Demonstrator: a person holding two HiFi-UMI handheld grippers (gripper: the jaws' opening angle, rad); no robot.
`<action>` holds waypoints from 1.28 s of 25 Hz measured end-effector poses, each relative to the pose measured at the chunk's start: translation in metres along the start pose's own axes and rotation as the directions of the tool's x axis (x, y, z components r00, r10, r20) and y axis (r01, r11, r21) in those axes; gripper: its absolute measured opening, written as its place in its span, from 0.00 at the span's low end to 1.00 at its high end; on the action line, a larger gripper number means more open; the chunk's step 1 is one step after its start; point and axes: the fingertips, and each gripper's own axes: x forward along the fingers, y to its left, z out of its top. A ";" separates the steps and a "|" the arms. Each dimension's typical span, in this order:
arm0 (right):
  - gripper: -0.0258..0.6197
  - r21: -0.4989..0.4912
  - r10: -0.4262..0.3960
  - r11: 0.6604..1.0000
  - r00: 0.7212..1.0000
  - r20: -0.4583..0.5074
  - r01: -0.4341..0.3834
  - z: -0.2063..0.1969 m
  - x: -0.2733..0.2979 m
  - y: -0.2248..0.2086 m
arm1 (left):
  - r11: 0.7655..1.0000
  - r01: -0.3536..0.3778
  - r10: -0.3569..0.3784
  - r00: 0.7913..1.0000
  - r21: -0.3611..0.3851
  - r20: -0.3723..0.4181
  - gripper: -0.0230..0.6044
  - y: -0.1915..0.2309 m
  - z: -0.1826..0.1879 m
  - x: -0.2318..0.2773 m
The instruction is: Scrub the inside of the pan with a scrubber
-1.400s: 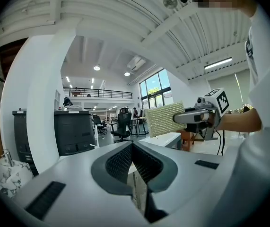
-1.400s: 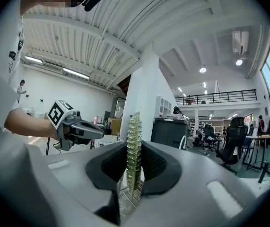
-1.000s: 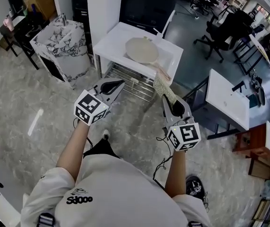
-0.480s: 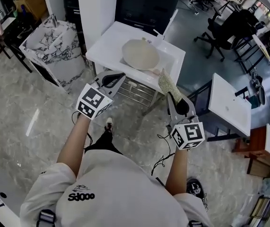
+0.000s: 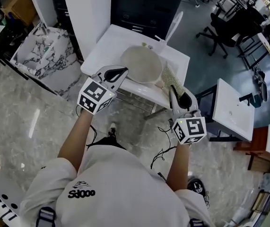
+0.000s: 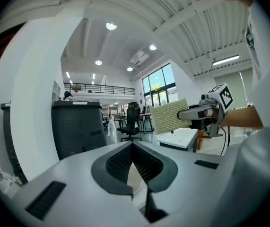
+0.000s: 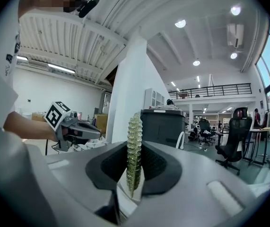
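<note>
Vs 1 s ago: the person has closed in. Both hand-held grippers were over the floor short of the counter (image 5: 107, 42); now both reach its near edge. The pan (image 5: 141, 64) sits larger and lower in the head view.

Left hand-held gripper (image 5: 118, 73): jaws together at the tips, holding nothing, at the pan's 8 o'clock, just beside the rim.

Right hand-held gripper (image 7: 135, 150): clamped on the scrubber (image 7: 134, 148), which stands edge-on between the pads. In the head view the scrubber's free end lies at the pan's 4 o'clock, at the rim; can't tell if it touches.

Room: the pan is near the middle of the white counter, with bare top at its 9 and 12 o'clock. A dark cabinet (image 5: 142, 6) closes off 12 o'clock and a white pillar (image 5: 85, 13) stands at 11. A wire rack (image 5: 135, 98) sits under the near edge. A marble-pattern block (image 5: 40, 56) is at 9 o'clock and a second white table (image 5: 231, 108) at 4 o'clock, both well apart. The floor round the person is open.

Pan: round, shallow, pale cream inside, facing up.
</note>
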 end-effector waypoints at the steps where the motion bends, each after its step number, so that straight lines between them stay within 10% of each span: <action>1: 0.15 0.000 -0.002 1.000 1.000 -0.005 0.002 0.001 0.008 -0.003 | 0.999 0.018 -0.018 1.000 -0.030 -0.001 0.04 0.006 0.000 0.005; 32: 0.15 -0.086 -0.106 0.992 0.968 -0.227 0.089 -0.059 0.128 -0.045 | 0.990 0.125 -0.129 0.990 -0.067 -0.054 0.04 0.102 -0.051 0.080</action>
